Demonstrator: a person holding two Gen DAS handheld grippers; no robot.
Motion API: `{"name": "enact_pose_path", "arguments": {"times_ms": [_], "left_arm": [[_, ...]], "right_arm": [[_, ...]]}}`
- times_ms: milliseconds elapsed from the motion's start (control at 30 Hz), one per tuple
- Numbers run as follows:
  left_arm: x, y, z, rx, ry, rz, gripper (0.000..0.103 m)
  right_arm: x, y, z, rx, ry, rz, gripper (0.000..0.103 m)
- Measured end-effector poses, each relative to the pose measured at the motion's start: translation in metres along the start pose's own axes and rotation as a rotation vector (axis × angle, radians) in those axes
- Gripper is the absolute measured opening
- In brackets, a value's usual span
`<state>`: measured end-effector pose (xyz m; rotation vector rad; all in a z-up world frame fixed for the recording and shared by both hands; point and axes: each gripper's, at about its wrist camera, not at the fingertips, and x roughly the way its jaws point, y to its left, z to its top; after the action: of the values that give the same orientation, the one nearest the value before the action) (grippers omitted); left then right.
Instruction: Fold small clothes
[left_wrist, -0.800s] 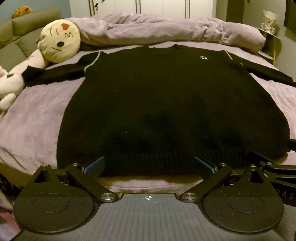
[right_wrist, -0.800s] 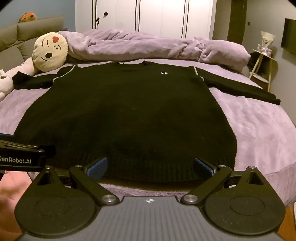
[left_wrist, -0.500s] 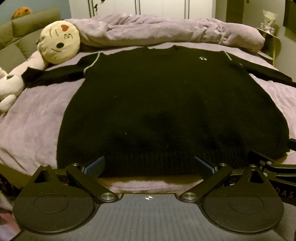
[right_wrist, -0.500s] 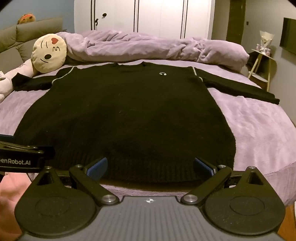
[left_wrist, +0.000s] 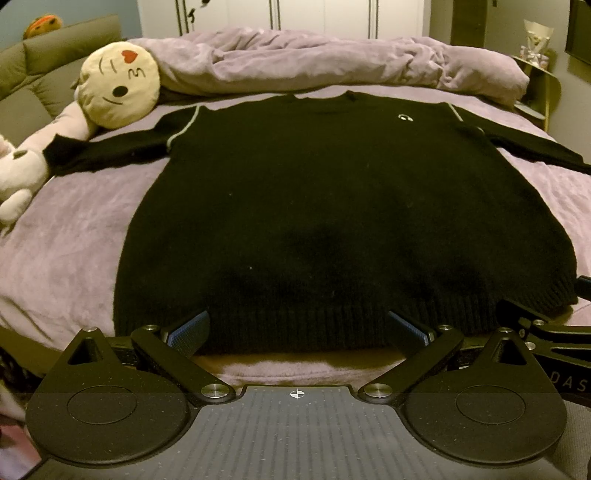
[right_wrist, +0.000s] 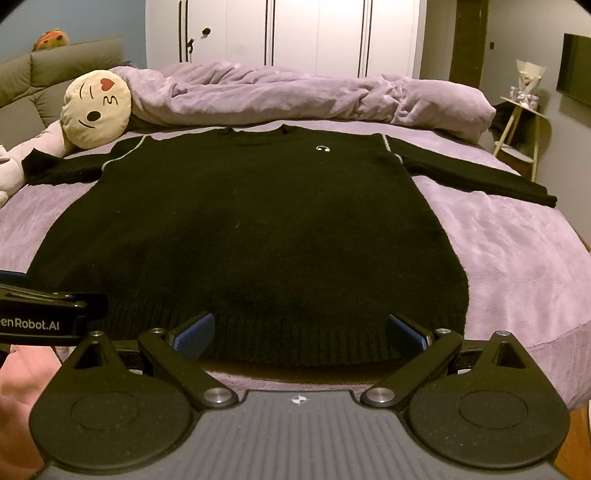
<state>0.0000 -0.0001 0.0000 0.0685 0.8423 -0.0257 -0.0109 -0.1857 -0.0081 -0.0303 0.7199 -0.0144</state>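
Observation:
A black knit sweater (left_wrist: 332, 206) lies flat and face up on the purple bed, both sleeves spread out sideways; it also shows in the right wrist view (right_wrist: 251, 229). My left gripper (left_wrist: 299, 326) is open and empty, just in front of the ribbed hem. My right gripper (right_wrist: 301, 330) is open and empty at the hem too, a little to the right of the left one. The left gripper's body (right_wrist: 44, 317) shows at the left edge of the right wrist view.
A bunched purple duvet (left_wrist: 332, 62) lies along the far side of the bed. A round emoji pillow (left_wrist: 120, 85) and a plush toy (left_wrist: 22, 173) sit at the far left by the left sleeve. A side table (right_wrist: 524, 122) stands at the right.
Both views have risen and tilted slightly, so the sweater sits a little lower in frame. The sweater has not moved and both grippers stay open.

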Motion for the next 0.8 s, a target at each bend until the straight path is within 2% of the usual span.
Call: {"name": "enact_pose_path", "arguments": {"times_ms": [800], "left_arm": [[-0.0002,0.0003,0.0,-0.001,0.001,0.001,0.103]], "right_arm": [[-0.0014,0.0006,0.0013,0.007,-0.004,0.004,0.099]]}}
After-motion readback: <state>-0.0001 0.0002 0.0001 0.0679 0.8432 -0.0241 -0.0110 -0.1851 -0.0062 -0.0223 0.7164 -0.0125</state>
